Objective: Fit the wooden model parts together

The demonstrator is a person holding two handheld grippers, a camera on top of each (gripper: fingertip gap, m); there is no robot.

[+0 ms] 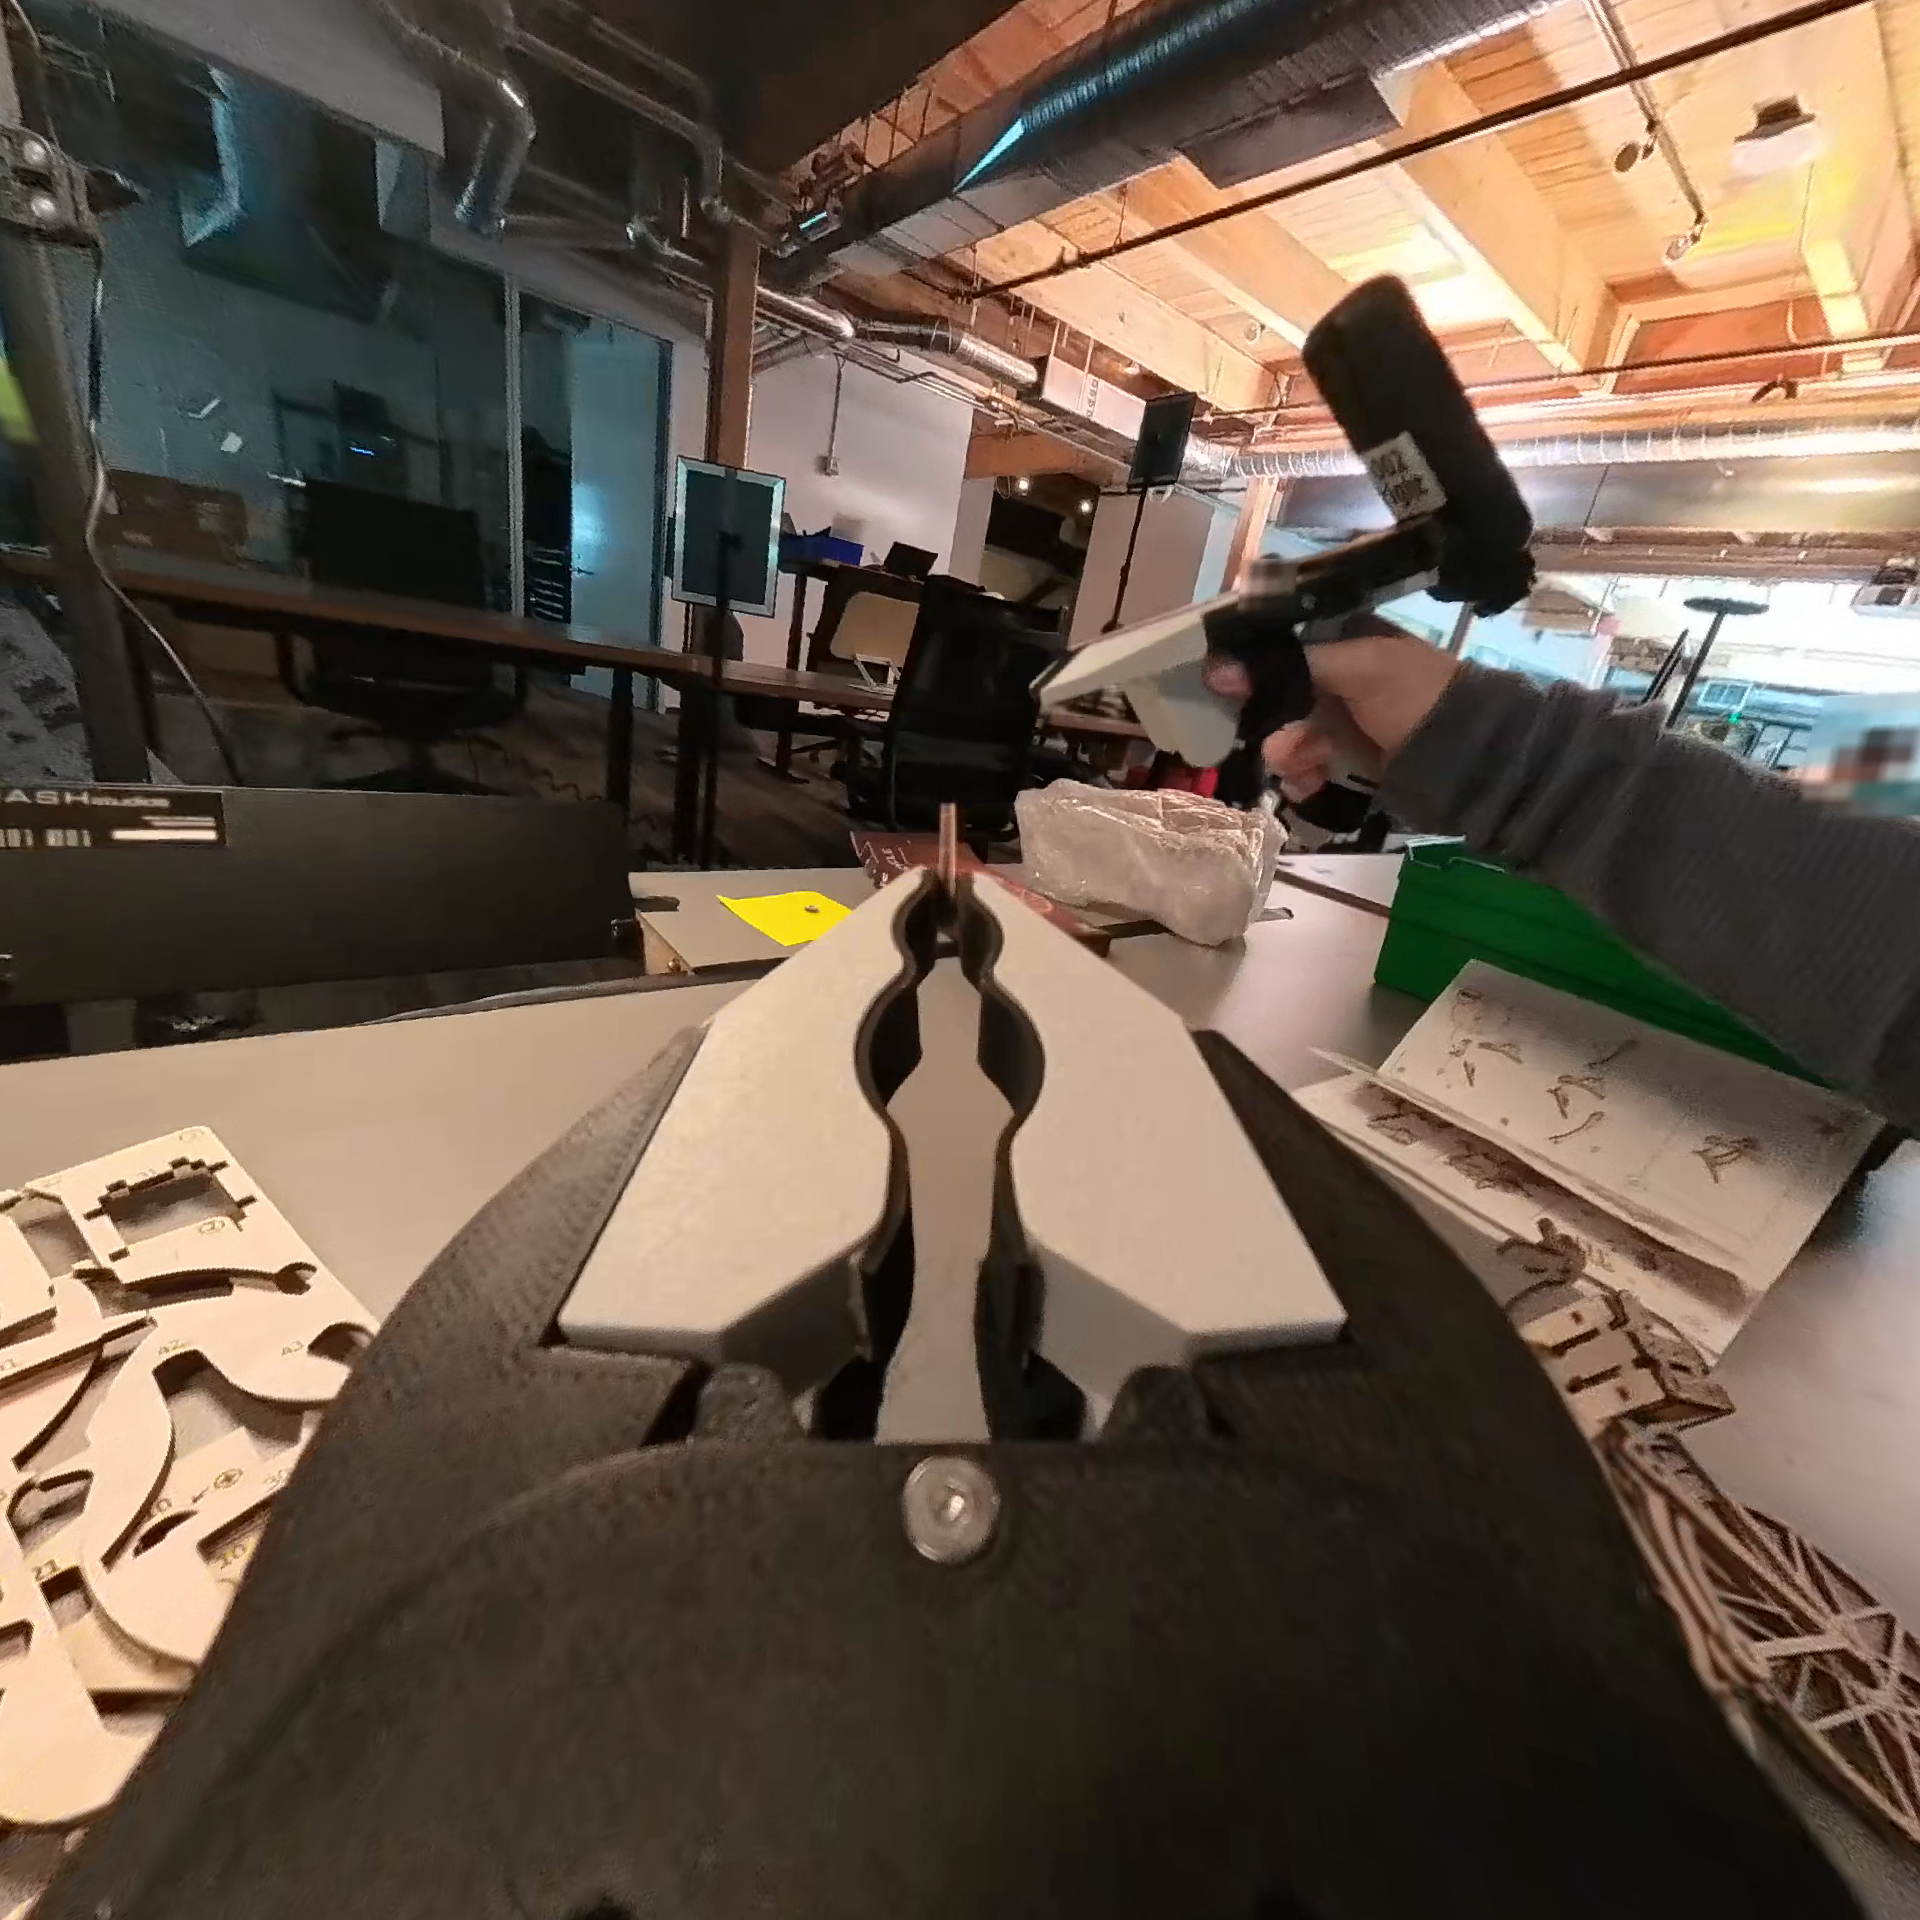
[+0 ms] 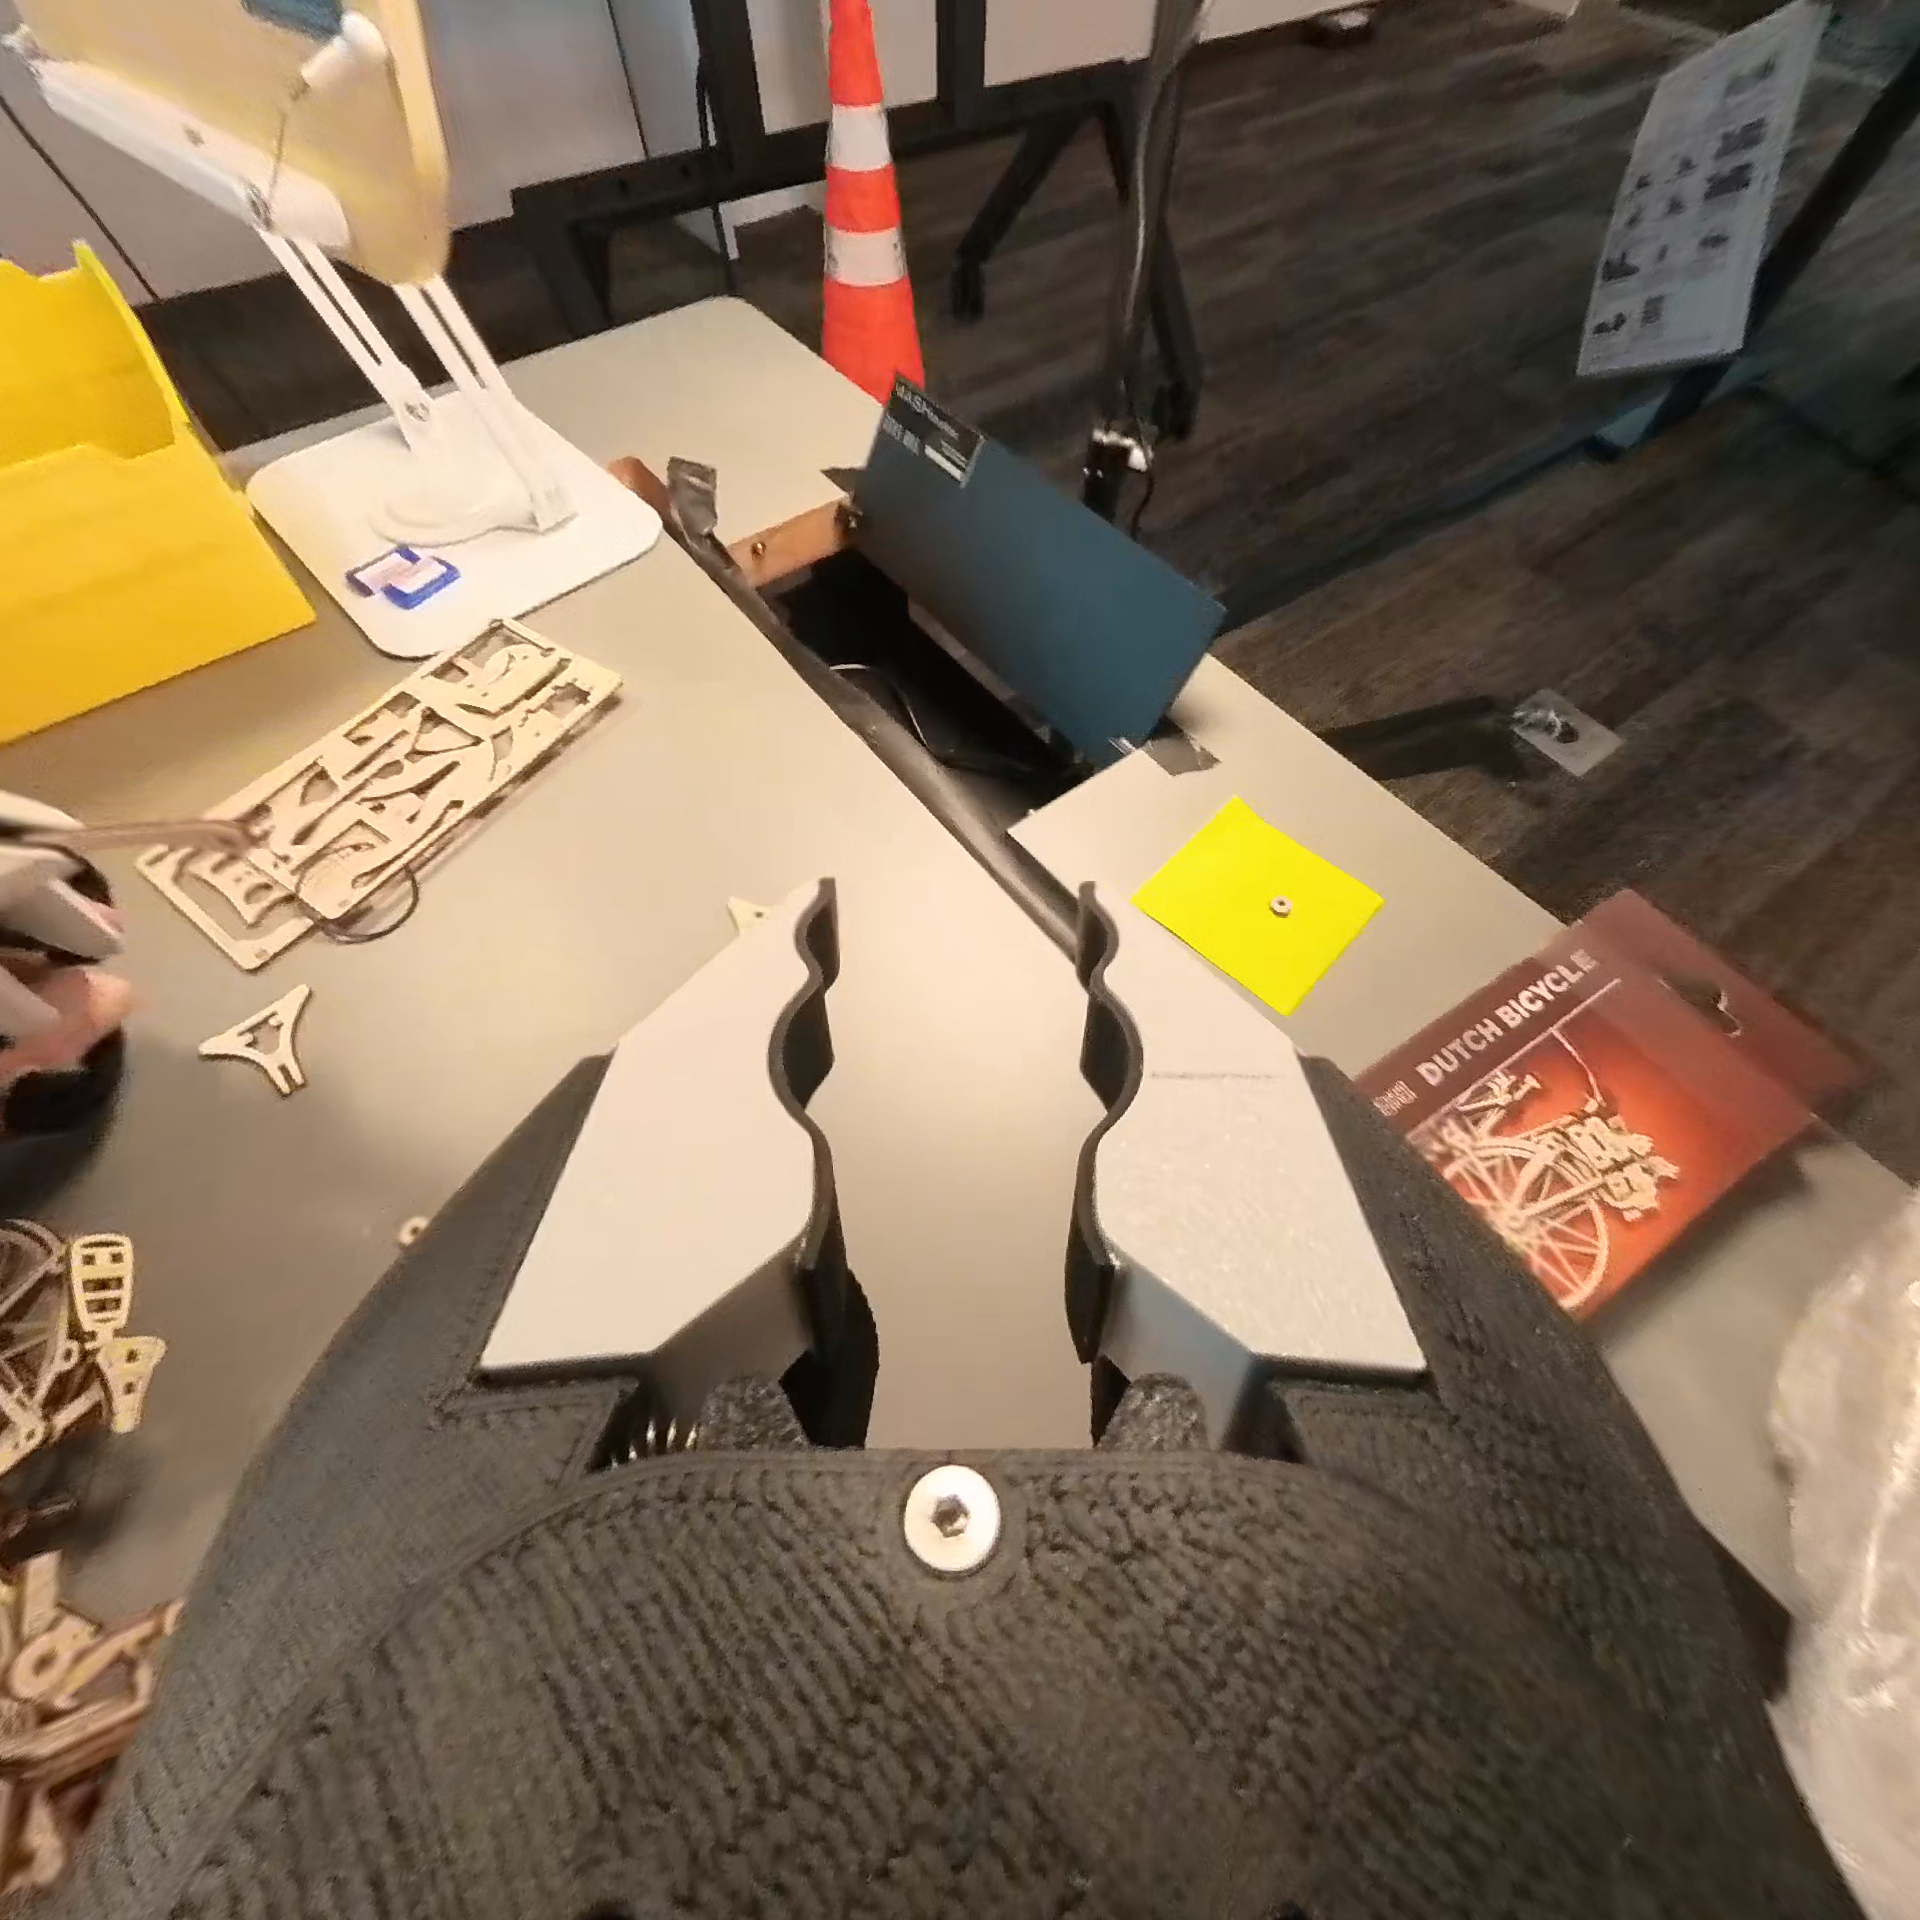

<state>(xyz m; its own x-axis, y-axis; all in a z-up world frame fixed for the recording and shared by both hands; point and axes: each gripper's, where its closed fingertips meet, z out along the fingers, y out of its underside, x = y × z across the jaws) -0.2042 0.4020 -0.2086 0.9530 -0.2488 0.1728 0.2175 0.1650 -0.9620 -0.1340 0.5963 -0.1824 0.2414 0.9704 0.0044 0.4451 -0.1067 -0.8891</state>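
Table (image 2: 665,831): grey work surface; from here I see a cable slot cut through it toward 12 o'clock, where a dropped part could vanish.
Wooden parts sheet (image 2: 395,769): laser-cut sheet lying flat at my 10 o'clock in the right wrist view, partly punched out; a second sheet (image 1: 156,1382) sits at 8 o'clock in the left wrist view.
Right gripper (image 2: 956,914): held above the table, tilted down, fingers spread wide, nothing between them.
Left gripper (image 1: 948,883): raised roughly level, tips pinched on a thin dark pin (image 1: 948,831); metal or wood, I can't tell.
Loose triangular piece (image 2: 265,1039): flat on the table at 9 o'clock, well apart from both tools.
Risk: the pin is held only at the very tips, so I judge a twist or bump could flick it out.
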